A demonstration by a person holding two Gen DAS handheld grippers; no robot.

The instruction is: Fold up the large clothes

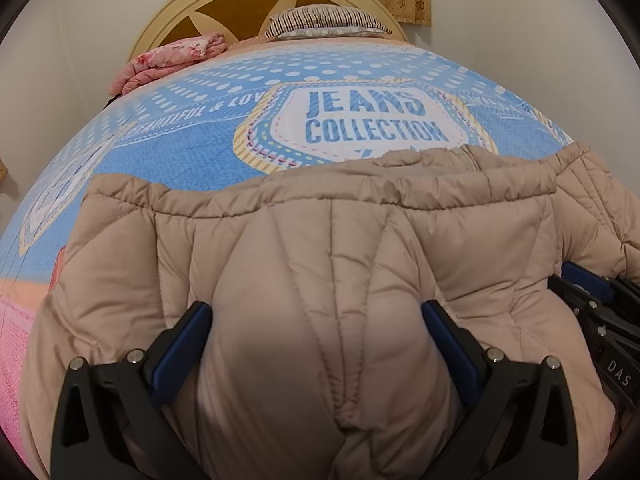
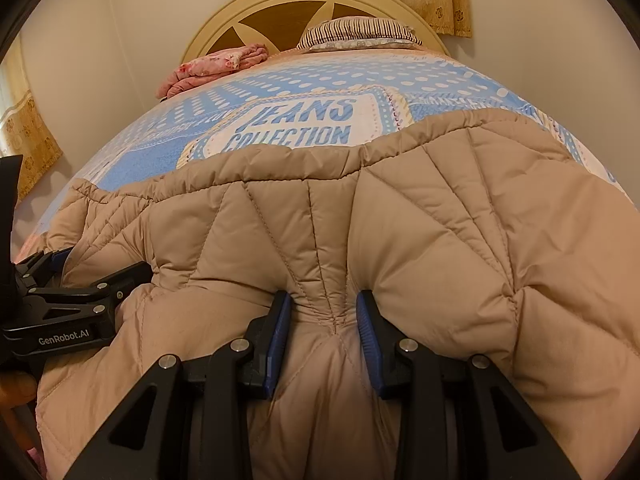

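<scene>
Right now both grippers hold the near edge of the tan puffer jacket point(image 2: 400, 216) lying on the bed point(image 1: 192, 152). The right gripper point(image 2: 323, 330) has its jaws narrow, pinching a bunched pleat; the left gripper point(image 1: 316, 344) clamps a thicker roll with wider jaws. I'd lift both together, keep the edge level and taut, then carry it toward the far hem near the pillow point(image 1: 324, 22).

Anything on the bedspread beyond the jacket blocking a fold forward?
Nothing visible. Both claws, left and right, already pinch the jacket. The bedspread ahead is bare; the pink blanket and pillow sit far off by the headboard.
</scene>
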